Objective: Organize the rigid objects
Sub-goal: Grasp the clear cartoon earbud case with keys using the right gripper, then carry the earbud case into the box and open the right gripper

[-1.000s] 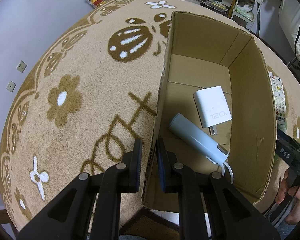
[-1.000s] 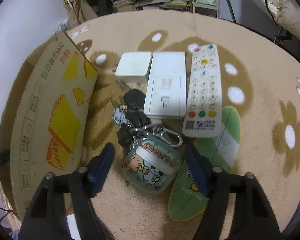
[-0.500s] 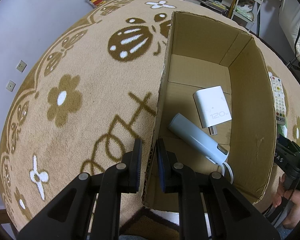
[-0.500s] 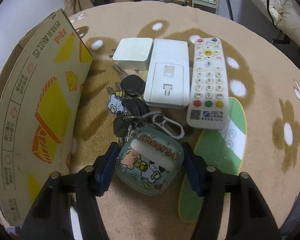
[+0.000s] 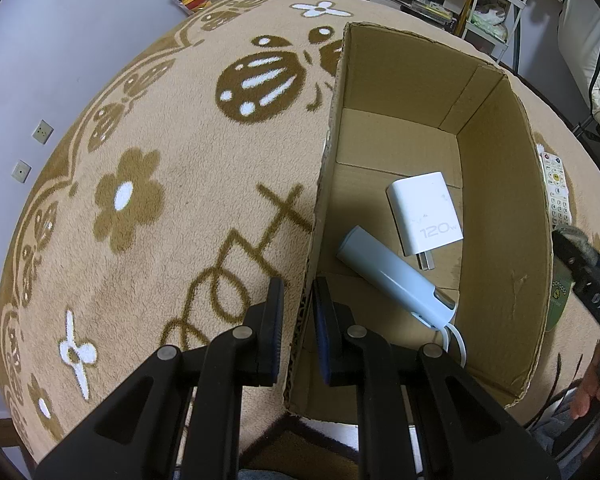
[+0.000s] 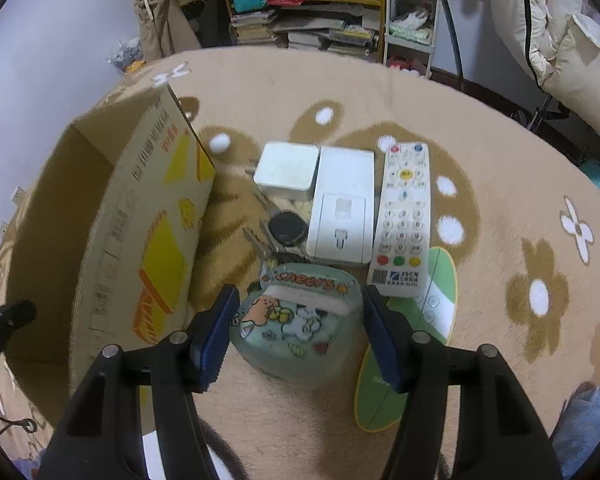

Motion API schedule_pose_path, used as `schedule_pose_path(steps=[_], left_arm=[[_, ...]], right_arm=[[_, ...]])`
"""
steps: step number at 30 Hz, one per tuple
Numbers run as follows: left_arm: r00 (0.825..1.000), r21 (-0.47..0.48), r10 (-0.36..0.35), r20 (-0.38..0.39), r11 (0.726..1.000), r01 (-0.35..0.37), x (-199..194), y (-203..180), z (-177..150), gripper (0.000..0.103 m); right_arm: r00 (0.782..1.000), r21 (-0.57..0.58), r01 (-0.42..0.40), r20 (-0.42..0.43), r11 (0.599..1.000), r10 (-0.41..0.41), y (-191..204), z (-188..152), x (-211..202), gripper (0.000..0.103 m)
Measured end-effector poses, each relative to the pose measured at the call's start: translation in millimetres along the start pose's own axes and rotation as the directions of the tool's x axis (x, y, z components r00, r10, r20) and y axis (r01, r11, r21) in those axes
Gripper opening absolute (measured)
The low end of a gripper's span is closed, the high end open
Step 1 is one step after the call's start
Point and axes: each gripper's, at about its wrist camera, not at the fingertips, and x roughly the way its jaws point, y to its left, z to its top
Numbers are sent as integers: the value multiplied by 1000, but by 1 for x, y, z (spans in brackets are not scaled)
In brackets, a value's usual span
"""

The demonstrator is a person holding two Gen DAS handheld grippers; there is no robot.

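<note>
My left gripper (image 5: 298, 292) is shut on the near side wall of the open cardboard box (image 5: 324, 184). Inside the box lie a white charger (image 5: 424, 212) and a blue-grey cylinder with a white cord (image 5: 392, 276). In the right wrist view my right gripper (image 6: 300, 296) is shut on a green cartoon earbud case (image 6: 296, 320), pads on both its sides, and holds it just above the rug. Beyond the case lie keys with a black fob (image 6: 286, 228), a white square adapter (image 6: 286, 170), a flat white box (image 6: 342, 208) and a white remote (image 6: 404, 216).
A green oval card (image 6: 416, 332) lies on the beige patterned rug (image 6: 500, 200) under the right finger. The box's printed outer wall (image 6: 152, 232) stands just left of the case. Shelves, a white cart and bedding line the far side. A person's hand (image 5: 592, 392) shows at the right edge.
My right gripper has narrowed onto the earbud case and risen with it; the case now covers the keyring and carabiner. The left gripper and the box have not moved.
</note>
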Motion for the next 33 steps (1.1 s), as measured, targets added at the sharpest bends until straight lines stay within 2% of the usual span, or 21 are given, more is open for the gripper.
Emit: schedule_pose_path(steps=[7,13,19,24,29,33], left_arm=[[1000,0,-1,-1,1000,1,0,0,0,14],[1000,0,-1,0,1000,1,0,0,0,14],[1000,8,-4,2,1000,4,-1,-1,-1,12],[1000,17,-6,5,1000,6,-2,-3,-1,10],[1000,12,-8,3,1000,8,-2,-2,-1,10],[1000,6,-11,2,1000,11,-2,-1,-1,11]], right_arm=[[995,4,-41,96,999,40,0,24,-31,66],[978,4,-101,183,995,98,6,32,-56,66],[947,-48,-175,265,983,182,25,36,-76,66],[913,-122,-231,317,965,258,48,35,-96,66],[879,-195,-279,341,940,332,71,33,-114,66],[865,-236,-303,338,923,370,88,30,-120,66]])
